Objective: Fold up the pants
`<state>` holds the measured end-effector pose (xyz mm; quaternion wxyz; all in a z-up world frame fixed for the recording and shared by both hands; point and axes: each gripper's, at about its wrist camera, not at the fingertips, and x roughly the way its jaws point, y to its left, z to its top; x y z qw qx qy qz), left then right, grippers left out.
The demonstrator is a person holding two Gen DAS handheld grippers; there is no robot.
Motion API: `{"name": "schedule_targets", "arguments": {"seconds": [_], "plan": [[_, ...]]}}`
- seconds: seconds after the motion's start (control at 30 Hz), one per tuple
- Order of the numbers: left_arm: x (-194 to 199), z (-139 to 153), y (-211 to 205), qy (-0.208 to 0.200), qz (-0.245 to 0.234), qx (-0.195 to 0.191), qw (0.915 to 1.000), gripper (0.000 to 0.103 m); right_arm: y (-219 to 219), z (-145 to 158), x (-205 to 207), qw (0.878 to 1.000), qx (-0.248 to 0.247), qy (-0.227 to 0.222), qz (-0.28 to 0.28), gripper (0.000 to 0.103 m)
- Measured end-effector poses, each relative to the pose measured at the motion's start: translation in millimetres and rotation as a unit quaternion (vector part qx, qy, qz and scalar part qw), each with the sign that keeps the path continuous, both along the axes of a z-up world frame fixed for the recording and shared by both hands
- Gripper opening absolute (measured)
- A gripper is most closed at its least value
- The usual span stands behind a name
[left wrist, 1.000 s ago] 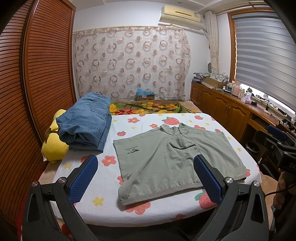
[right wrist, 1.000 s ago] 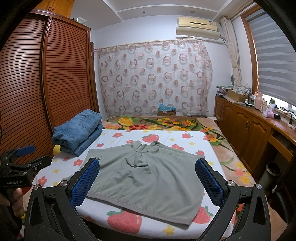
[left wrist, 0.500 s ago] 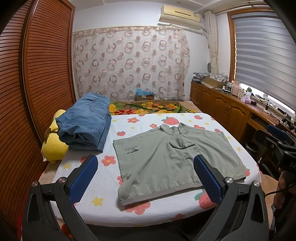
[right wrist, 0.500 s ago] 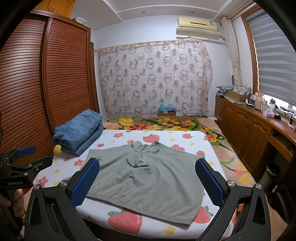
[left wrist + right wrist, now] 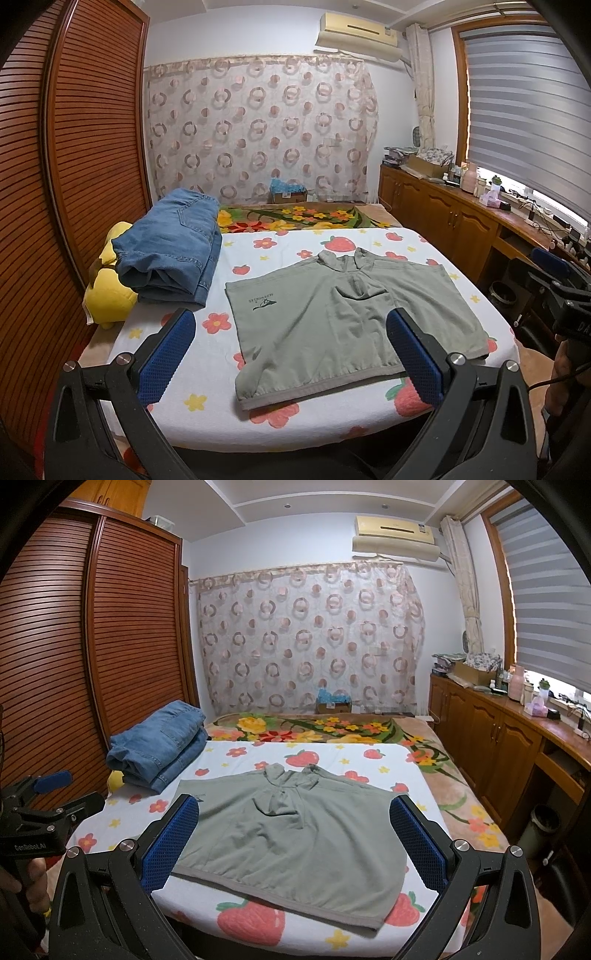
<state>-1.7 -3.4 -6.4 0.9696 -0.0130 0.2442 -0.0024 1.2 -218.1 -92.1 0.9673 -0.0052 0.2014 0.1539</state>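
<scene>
Grey-green pants point(image 5: 332, 314) lie spread flat on the white flower-and-strawberry sheet point(image 5: 258, 243), waistband toward me; they also show in the right wrist view point(image 5: 295, 827). My left gripper point(image 5: 290, 354) is open and empty, held above the near edge of the bed in front of the waistband. My right gripper point(image 5: 295, 842) is open and empty, also above the near edge. Each gripper shows at the edge of the other's view: the right one point(image 5: 557, 295) and the left one point(image 5: 48, 801).
Folded blue jeans point(image 5: 173, 243) lie at the bed's far left, partly on a yellow plush toy point(image 5: 107, 295). A slatted wooden wardrobe point(image 5: 74, 166) stands left. Wooden cabinets point(image 5: 454, 225) run along the right under the window. A trash bin point(image 5: 543, 827) stands on the floor.
</scene>
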Motion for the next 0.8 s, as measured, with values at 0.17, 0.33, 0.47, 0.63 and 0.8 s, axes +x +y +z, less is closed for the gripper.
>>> {"name": "schedule_targets", "arguments": {"seconds": [0.17, 0.33, 0.47, 0.63, 0.8], "plan": [[-1, 0, -1, -0.001, 0.000, -0.003, 1.0000, 0.103, 0, 0, 0, 1.000, 0.000, 0.000, 0.000, 0.103], [0, 0, -2, -0.002, -0.001, 0.000, 1.0000, 0.103, 1, -1, 0, 1.000, 0.000, 0.001, 0.000, 0.103], [1, -1, -4, 0.001, -0.001, -0.001, 1.0000, 0.103, 1, -2, 1, 1.000, -0.001, 0.003, 0.000, 0.103], [3, 4, -7, 0.007, 0.000, -0.004, 1.0000, 0.103, 0, -6, 5, 1.000, -0.006, 0.010, -0.001, 0.103], [12, -7, 0, 0.018, 0.005, -0.008, 0.9998, 0.103, 2, -9, 11, 1.000, -0.017, 0.019, 0.004, 0.103]]}}
